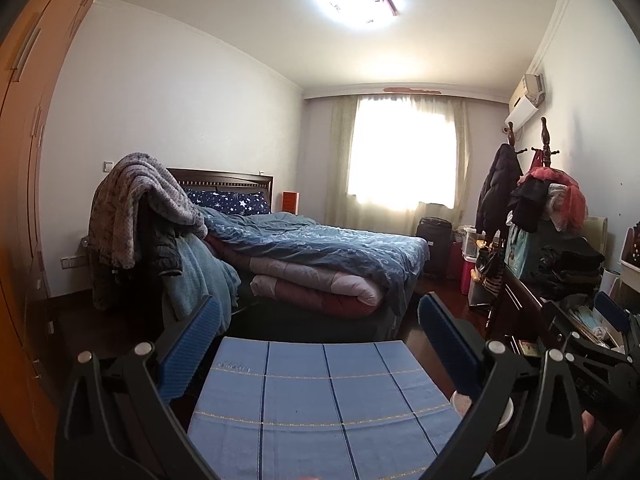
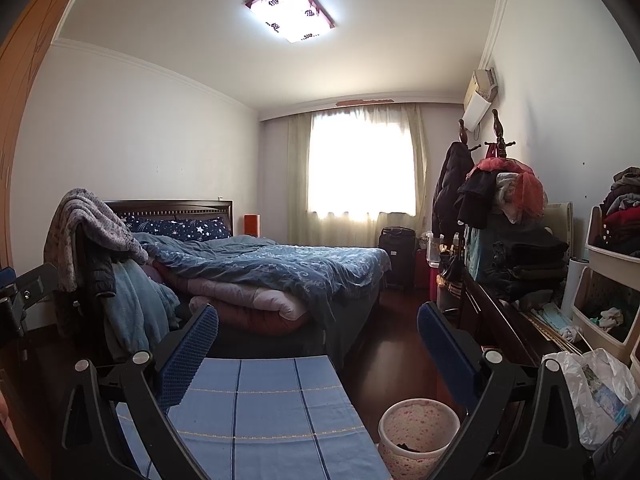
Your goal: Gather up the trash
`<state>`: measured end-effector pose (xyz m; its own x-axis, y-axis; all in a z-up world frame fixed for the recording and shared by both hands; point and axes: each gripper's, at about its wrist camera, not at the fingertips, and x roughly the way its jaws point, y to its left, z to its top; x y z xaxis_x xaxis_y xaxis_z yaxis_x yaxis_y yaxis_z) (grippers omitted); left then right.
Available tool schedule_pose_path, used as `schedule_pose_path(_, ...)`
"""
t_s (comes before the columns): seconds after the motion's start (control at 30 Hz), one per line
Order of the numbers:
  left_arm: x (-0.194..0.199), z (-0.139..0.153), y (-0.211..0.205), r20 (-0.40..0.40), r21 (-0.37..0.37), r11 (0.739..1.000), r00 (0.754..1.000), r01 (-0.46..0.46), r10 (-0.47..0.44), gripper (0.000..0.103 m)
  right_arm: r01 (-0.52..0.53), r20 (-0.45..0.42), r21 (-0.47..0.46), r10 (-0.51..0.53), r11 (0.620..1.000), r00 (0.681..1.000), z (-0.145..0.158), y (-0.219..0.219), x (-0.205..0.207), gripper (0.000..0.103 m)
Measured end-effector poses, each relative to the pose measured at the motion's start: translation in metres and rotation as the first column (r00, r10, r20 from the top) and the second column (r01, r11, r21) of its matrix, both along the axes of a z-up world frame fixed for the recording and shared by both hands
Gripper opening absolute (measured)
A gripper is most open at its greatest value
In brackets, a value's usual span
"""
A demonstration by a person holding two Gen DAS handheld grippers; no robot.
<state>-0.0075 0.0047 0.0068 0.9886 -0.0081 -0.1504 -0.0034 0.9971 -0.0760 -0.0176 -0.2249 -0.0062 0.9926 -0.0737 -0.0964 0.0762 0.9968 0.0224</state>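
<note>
Both tools, left tool (image 1: 320, 320) and right tool (image 2: 318, 322), wide, empty; risk: pink-speckled round plastic bin (image 2: 418, 426) near right, easily toppled.

Both wrist views level, side by side, low over the blue cloth (image 1: 320, 400), facing bed (image 2: 280, 264) and window (image 1: 404, 152).
</note>
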Motion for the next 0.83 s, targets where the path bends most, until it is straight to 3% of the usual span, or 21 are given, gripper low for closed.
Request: schedule_pose_path(0.83, 0.009, -0.009, 0.002, 0.018, 0.008, 1.0, 0.999, 0.03, -0.03, 0.1, -0.02, -0.049, -0.017, 0.019, 1.0, 0.999, -0.018, -0.001, 0.014, 0.099)
